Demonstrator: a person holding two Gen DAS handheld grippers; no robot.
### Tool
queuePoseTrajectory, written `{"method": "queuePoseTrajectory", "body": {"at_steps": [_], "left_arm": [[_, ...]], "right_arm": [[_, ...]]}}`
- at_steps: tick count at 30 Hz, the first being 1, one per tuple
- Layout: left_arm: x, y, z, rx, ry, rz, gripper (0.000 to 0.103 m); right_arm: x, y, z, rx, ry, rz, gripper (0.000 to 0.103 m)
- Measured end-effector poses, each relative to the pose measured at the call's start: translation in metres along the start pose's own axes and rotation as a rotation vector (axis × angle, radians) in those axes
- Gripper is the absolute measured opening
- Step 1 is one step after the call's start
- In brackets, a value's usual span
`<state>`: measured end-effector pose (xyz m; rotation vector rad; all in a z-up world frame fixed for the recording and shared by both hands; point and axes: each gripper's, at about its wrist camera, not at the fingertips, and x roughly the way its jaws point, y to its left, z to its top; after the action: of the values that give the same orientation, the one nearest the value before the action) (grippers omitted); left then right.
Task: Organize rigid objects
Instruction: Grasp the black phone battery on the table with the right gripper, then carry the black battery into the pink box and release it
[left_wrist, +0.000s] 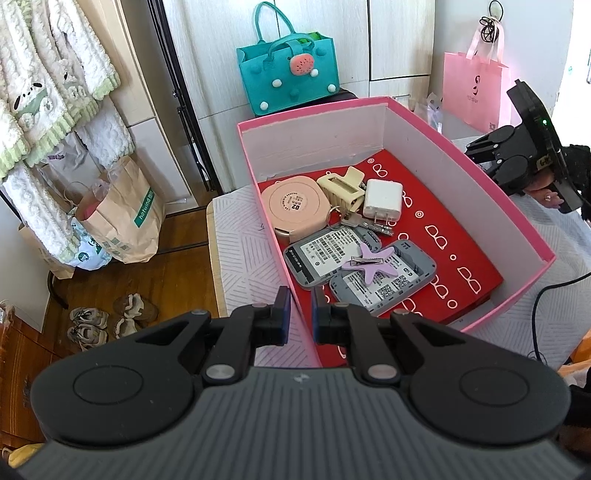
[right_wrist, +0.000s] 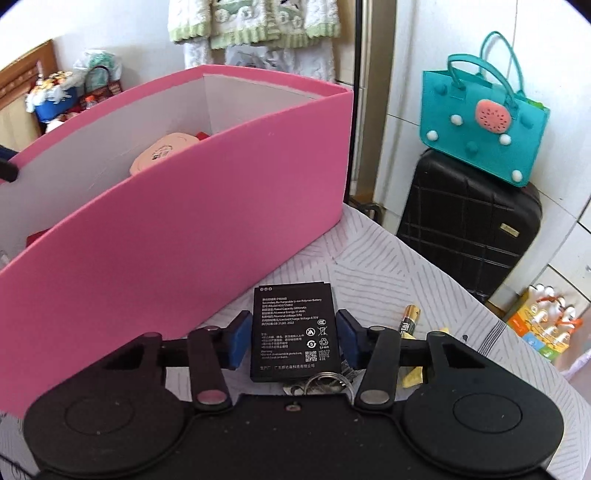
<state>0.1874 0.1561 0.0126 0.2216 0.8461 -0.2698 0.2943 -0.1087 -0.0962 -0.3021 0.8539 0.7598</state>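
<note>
An open pink box (left_wrist: 406, 110) stands on a patterned white cloth. Inside lie a pink round case (left_wrist: 293, 205), a beige hair claw (left_wrist: 341, 186), a white charger (left_wrist: 382, 199), keys (left_wrist: 365, 223), two grey devices (left_wrist: 325, 254) and a purple starfish clip (left_wrist: 369, 264). My left gripper (left_wrist: 301, 314) is shut on the box's near left wall. In the right wrist view, a flat black battery (right_wrist: 291, 317) lies on the cloth beside the pink box (right_wrist: 184, 229). My right gripper (right_wrist: 293, 338) has its blue pads against the battery's two long sides.
Near the right gripper lie an AA battery (right_wrist: 410, 319), a key ring (right_wrist: 325, 382) and a yellow scrap (right_wrist: 412, 376). A teal bag (right_wrist: 484, 122) sits on a black suitcase (right_wrist: 469, 221) past the table edge. Paper bags (left_wrist: 125, 218) and shoes (left_wrist: 107, 317) are on the floor at left.
</note>
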Motion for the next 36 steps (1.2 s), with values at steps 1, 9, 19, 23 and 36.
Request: {"method": "queuePoseTrajectory", "body": {"at_steps": [1, 9, 19, 23, 36], "left_arm": [[0.0, 0.0, 0.0, 0.0, 0.001, 0.0, 0.009], [0.0, -0.001, -0.002, 0.006, -0.001, 0.003, 0.009], [0.0, -0.001, -0.002, 0.003, -0.002, 0.003, 0.009], [0.0, -0.001, -0.002, 0.004, -0.003, 0.003, 0.009], [0.001, 0.001, -0.002, 0.0, -0.015, -0.016, 0.009]], "right_arm": [[0.0, 0.001, 0.001, 0.018, 0.005, -0.013, 0.055], [-0.028, 0.01, -0.011, 0.113, -0.079, -0.082, 0.055], [-0.098, 0.041, -0.004, 0.068, -0.233, -0.122, 0.055], [-0.126, 0.061, 0.008, 0.024, -0.297, -0.097, 0.055], [-0.069, 0.129, 0.075, -0.354, 0.025, 0.008, 0.055]]}}
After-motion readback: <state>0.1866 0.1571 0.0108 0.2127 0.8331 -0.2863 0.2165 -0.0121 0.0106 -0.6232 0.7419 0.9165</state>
